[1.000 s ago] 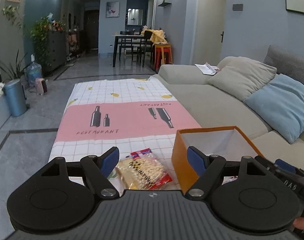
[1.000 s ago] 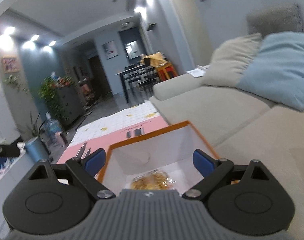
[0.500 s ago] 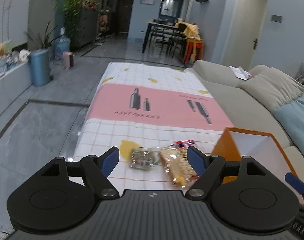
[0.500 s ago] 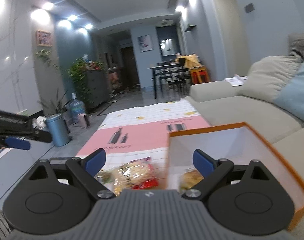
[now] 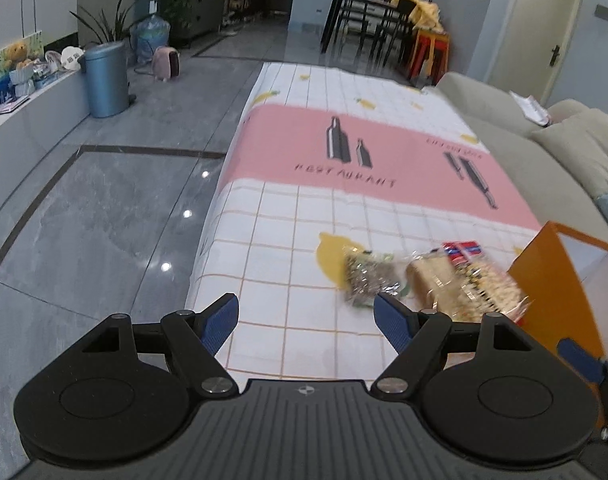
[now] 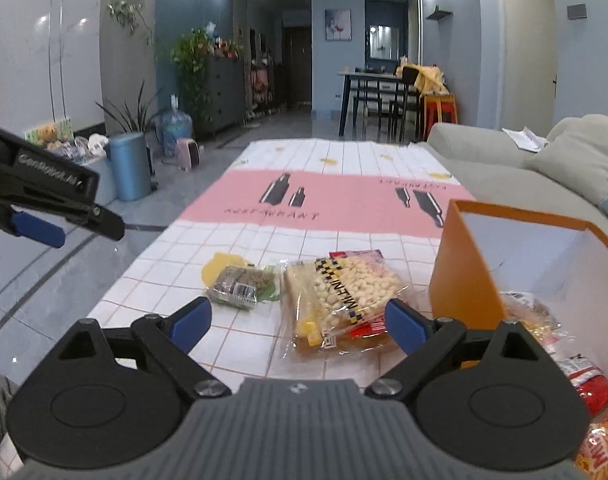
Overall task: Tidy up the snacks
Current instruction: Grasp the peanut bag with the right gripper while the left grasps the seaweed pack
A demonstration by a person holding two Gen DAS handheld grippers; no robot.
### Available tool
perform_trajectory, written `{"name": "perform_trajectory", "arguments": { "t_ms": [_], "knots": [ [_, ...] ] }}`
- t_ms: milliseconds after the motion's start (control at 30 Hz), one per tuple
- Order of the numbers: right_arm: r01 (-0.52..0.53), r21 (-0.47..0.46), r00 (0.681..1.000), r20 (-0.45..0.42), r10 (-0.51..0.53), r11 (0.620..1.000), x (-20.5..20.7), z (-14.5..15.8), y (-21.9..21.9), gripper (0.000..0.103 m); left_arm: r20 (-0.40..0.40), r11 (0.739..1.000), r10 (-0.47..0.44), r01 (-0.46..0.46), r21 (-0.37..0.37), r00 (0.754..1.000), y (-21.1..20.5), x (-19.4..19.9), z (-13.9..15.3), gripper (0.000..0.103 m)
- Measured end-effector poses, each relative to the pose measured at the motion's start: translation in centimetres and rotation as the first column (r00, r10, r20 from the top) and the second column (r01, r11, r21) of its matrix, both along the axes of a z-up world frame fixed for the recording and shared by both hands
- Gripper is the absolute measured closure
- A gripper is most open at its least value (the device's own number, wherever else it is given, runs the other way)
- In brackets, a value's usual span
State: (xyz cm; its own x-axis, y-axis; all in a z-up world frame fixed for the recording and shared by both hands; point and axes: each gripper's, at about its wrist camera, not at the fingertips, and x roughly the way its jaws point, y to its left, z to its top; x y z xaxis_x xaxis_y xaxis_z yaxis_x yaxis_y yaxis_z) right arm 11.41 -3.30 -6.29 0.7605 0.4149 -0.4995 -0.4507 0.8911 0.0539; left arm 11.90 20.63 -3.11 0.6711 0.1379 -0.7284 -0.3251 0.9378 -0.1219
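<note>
Only right wrist, snacks (image 6: 544, 320) inside box (image 6: 464, 272)

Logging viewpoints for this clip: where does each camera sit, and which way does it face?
Left wrist: on the left gripper, tilted down at the tablecloth's left edge and floor; open jaws show.
Right wrist: on the right gripper, looking along the table toward the dining area; open jaws, left gripper show.
Shared: green snack pack, peanut bag, orange box.

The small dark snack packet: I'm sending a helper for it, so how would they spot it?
Find the orange box on the checked tablecloth. Left of it lies a peanut bag, and further left, the small dark snack packet, partly on a printed yellow lemon. It alone is green-edged with a barcode label.
</note>
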Motion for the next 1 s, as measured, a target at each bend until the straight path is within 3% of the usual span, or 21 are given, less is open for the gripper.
{"name": "perform_trajectory", "arguments": {
  "t_ms": [233,400,600,800,900,1000],
  "knots": [
    [0.014,-0.058,1.000,-0.021,-0.015,0.998,3.7,0.2,1.4,0.012,-0.040,1.000,-0.010,0.011,0.022,0.999,0.3,1.2,-1.0,0.013],
    [0.003,-0.079,0.997,-0.071,-0.008,0.997,6.9,0.1,2.5,0.012,-0.037,0.986,-0.034,0.027,-0.167,0.999,2.0,1.8,-1.5,0.013],
    [0.008,-0.092,0.970,-0.240,-0.030,0.996,11.2,-1.6,3.4,0.012,-0.038,0.961,-0.080,0.067,-0.267,0.996,2.3,2.6,-1.7,0.013],
    [0.012,-0.273,0.974,-0.213,-0.073,0.962,13.4,-3.3,4.8,0.013,-0.057,0.966,-0.073,0.057,-0.251,0.996,2.0,3.0,-2.0,0.013],
    [-0.002,-0.237,0.960,-0.273,-0.064,0.971,14.2,-4.0,4.2,0.022,-0.060,0.966,-0.071,0.054,-0.253,0.996,2.2,2.9,-2.0,0.013],
    [0.031,-0.190,0.963,-0.257,-0.081,0.981,13.5,-3.7,3.3,0.024,-0.058,0.971,-0.069,0.054,-0.232,0.996,2.1,2.9,-1.9,0.013]
  ]
}}
